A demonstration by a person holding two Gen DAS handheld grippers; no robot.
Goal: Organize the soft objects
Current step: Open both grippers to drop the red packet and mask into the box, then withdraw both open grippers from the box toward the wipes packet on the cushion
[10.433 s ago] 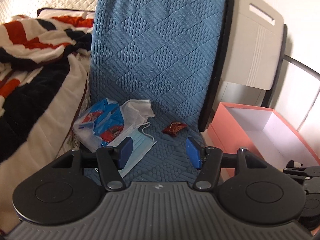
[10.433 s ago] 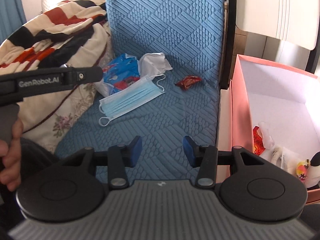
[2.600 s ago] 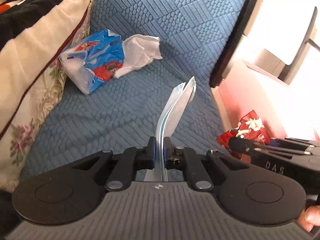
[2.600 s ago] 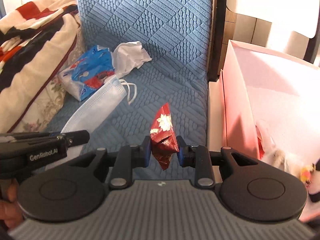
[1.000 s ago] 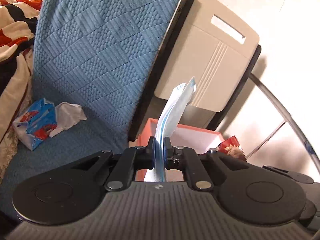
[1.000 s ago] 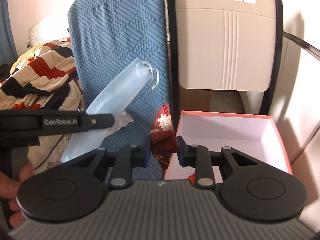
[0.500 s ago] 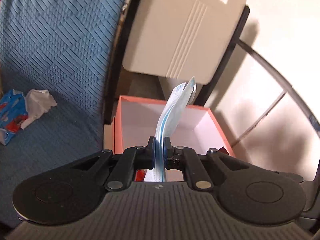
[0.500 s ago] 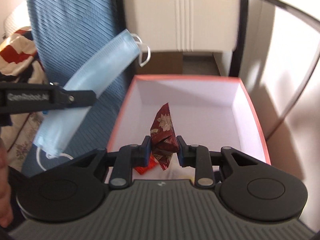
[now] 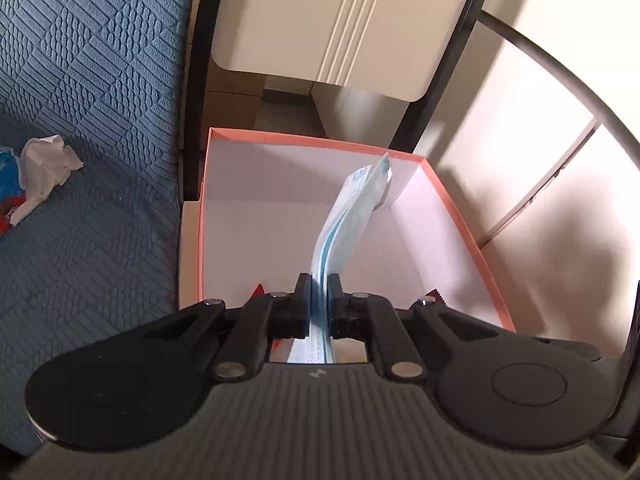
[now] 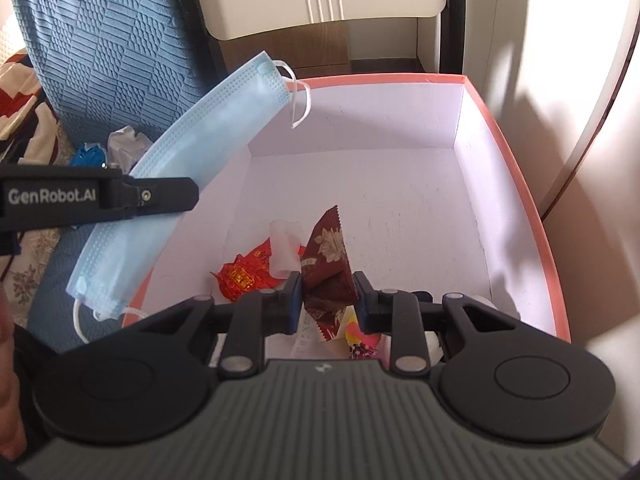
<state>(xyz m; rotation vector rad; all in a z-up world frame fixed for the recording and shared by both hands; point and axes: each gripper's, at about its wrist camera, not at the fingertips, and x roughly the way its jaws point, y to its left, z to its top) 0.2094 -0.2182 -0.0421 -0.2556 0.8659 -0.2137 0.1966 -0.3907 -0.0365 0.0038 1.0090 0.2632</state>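
Note:
My left gripper (image 9: 319,296) is shut on a light blue face mask (image 9: 352,216) and holds it over the pink-rimmed white box (image 9: 452,204). In the right wrist view the mask (image 10: 192,168) hangs from the left gripper (image 10: 176,196) above the box's left wall. My right gripper (image 10: 327,300) is shut on a dark red snack wrapper (image 10: 326,260) above the box (image 10: 516,184). Inside the box lie a red wrapper (image 10: 244,270), a clear plastic piece (image 10: 285,250) and other small items partly hidden by the gripper.
A blue quilted seat (image 9: 92,160) lies left of the box, with a crumpled white tissue (image 9: 44,164) and a blue and red packet (image 9: 6,184) on it. A beige folded chair back (image 9: 340,20) stands behind the box. A striped blanket (image 10: 16,96) shows at far left.
Both grippers have moved further over the box and tilted down, still holding the mask and the wrapper. More of the box's inside shows now.

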